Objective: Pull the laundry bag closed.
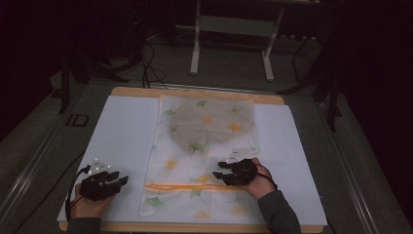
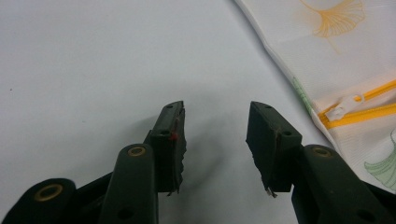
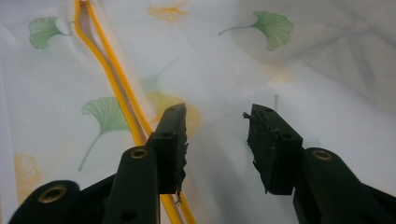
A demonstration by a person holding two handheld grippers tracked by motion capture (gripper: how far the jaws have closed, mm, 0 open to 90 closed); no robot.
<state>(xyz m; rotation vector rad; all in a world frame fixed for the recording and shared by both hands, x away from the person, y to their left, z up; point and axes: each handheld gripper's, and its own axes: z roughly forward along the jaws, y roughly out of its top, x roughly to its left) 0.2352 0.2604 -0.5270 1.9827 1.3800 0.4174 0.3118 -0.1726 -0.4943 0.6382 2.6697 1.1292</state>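
Two hand-held grippers by a leaf-print mesh bag on a white tabletop.

The mesh bag (image 1: pixel 204 146), printed with green and yellow leaves, lies flat on the middle of the white tabletop (image 1: pixel 124 131), its orange zipper (image 1: pixel 187 186) running across it near the edge closest to the person. The right hand-held gripper (image 1: pixel 219 168) hovers over the bag just beyond the zipper, toward the zipper's right end, jaws wide apart with only the fabric beneath them and nothing clamped. The left hand-held gripper (image 1: pixel 122 176) sits off the bag's left edge over bare tabletop, pointing toward the zipper's white pull (image 2: pixel 337 112), its jaws also apart and holding nothing.
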